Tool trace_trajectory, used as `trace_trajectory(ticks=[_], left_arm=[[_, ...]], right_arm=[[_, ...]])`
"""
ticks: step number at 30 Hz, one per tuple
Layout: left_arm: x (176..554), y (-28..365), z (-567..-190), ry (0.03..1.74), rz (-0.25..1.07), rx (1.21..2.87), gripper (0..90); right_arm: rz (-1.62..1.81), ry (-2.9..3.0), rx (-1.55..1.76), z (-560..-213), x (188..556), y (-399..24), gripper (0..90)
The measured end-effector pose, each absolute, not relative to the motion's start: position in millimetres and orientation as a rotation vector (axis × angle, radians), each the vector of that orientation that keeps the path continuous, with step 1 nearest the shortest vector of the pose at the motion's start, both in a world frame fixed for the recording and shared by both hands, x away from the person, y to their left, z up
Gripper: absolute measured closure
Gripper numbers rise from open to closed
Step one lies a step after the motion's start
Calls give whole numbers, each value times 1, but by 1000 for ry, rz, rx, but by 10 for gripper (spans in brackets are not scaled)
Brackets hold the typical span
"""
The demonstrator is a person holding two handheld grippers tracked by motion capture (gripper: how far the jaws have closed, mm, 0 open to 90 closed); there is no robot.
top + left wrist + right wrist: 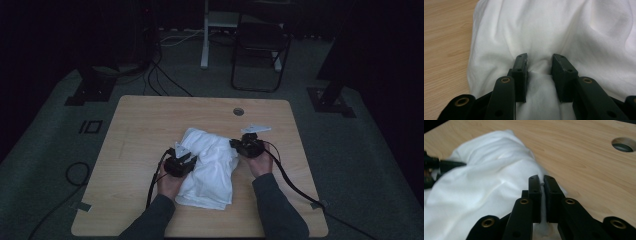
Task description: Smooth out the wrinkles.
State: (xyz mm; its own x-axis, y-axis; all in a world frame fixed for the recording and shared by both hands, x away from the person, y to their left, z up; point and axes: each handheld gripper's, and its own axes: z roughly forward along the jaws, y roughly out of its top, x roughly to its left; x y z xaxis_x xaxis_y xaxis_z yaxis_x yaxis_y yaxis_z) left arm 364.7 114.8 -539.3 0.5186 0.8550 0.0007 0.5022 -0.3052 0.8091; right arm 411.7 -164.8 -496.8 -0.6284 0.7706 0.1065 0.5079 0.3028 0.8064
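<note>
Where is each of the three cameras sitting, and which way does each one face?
High view: above the person's side, looking forward and down on the table; both forearms and hands show.
Left gripper view: rides the left gripper, looking along its jaws, which pinch a fold of the white cloth.
Right gripper view: rides the right gripper, jaws shut on the cloth's edge.
All share the cloth.

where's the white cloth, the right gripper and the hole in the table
white cloth (pixel 210 170): high view, its middle fold
right gripper (pixel 543 185): right gripper view, between its fingertips
table hole (pixel 238 111): high view, its opening
</note>
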Motion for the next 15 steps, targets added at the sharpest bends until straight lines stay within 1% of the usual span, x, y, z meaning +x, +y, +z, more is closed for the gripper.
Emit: trace_trajectory(ticks=[2,6,9,13,15], left_arm=[[365,116,-539,1111,559,1973,664],[365,114,-539,1103,568,1976,665],[365,111,-538,1108,580,1991,666],[364,114,-539,1115,567,1971,665],[363,113,-539,1122,576,1973,665]], right_arm=[[1193,2248,1164,-498,406,-177,883],[1160,2185,1242,-501,398,-211,888],[1132,2179,1248,-502,392,-214,871],[1091,2129,1262,-500,382,-208,668],[1155,2131,1237,-496,372,-206,606]])
